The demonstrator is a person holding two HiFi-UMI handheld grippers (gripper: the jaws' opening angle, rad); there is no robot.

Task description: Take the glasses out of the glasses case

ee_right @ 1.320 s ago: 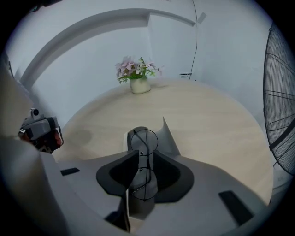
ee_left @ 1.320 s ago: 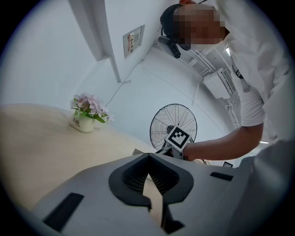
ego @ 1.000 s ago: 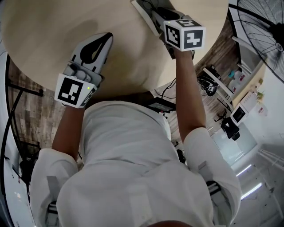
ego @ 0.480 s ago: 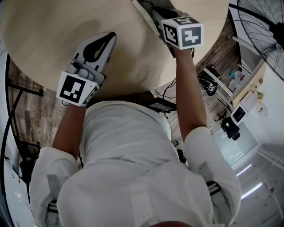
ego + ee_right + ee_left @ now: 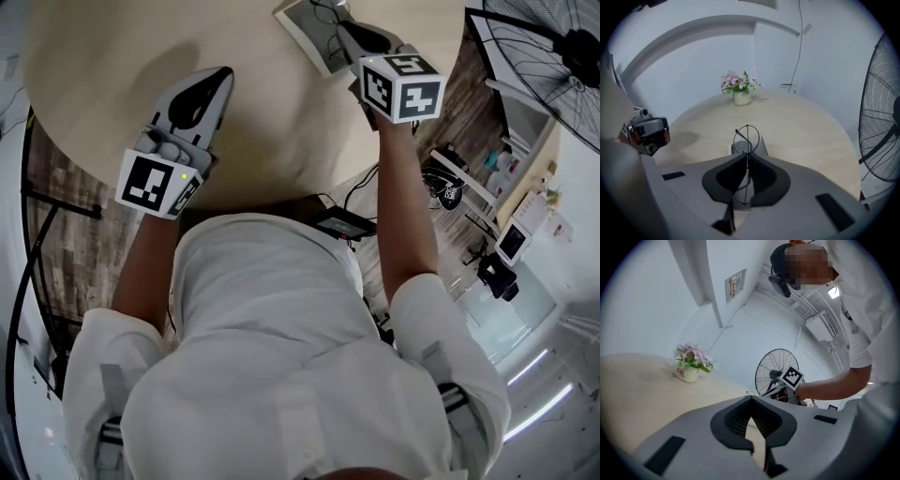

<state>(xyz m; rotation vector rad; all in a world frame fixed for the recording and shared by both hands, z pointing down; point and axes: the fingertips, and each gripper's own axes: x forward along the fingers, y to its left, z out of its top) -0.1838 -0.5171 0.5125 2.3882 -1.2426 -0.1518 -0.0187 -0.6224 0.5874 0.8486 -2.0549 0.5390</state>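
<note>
1. Right hand-held gripper point(image 5: 746, 156): jaws pinched shut on the thin wire frame of the glasses point(image 5: 746, 138). One round lens stands clear beyond the jaw tips. A second loop of wire shows lower down between the pads.
2. Long axis of the glasses runs along the jaws' own line, not across it, so the grip sits about mid-frame, near the bridge (judgement).
3. Glasses case point(image 5: 759, 149): pale grey, on the worktop point(image 5: 801, 126), directly under and just beyond the jaw tips. Cannot tell whether the lower lens has cleared the case.
4. Left hand-held gripper point(image 5: 750, 399): jaws meet at the tips, with a thin wedge of worktop showing between them lower down; nothing held. In the head view it sits over the near left of the worktop, well apart from the case.
5. Judgement: the right side is on the task's thing. The coming move is a lift away from the case along the frame's length. The left side is free to steady the case if it drags.
</note>
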